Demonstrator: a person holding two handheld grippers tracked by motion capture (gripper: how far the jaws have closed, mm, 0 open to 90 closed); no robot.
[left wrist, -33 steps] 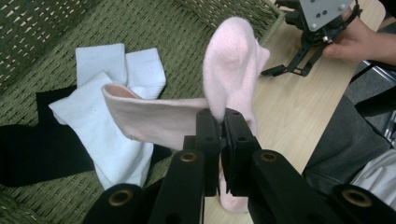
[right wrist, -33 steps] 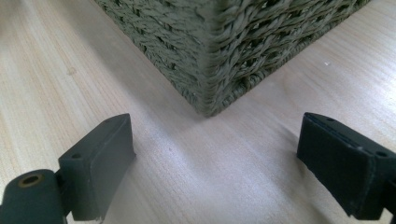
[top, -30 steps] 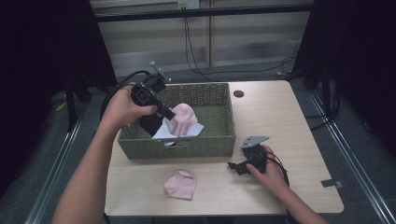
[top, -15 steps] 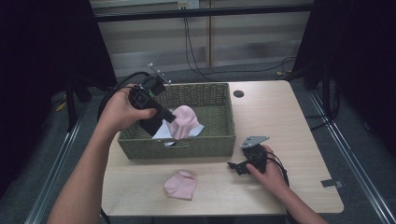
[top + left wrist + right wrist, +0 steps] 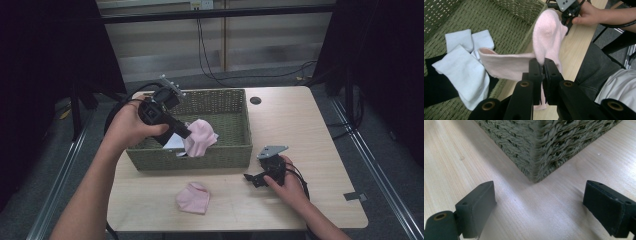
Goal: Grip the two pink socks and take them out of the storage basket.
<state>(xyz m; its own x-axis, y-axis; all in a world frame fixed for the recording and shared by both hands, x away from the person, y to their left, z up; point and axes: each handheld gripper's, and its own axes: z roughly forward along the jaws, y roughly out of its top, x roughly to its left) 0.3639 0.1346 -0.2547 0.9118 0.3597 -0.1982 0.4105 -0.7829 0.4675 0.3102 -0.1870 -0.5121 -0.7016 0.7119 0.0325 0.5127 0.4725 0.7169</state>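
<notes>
Pink knit sock [image 5: 200, 139], centre-left of the high view, hanging over the basket [image 5: 235, 151] front rim. Pinched mid-length in the left gripper [image 5: 542, 65], jaws clamped tight on fabric. Soft, light, floppy; likely to droop and snag on wicker. Best gripped at a bunched fold. Right gripper [image 5: 539, 200] spread wide, holding nothing, resting on the table [image 5: 320, 130].

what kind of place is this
Probably a lab or recording studio rather than a home: black curtains flank a lone wooden table, loose cables trail behind it, and floor rails run alongside.
</notes>
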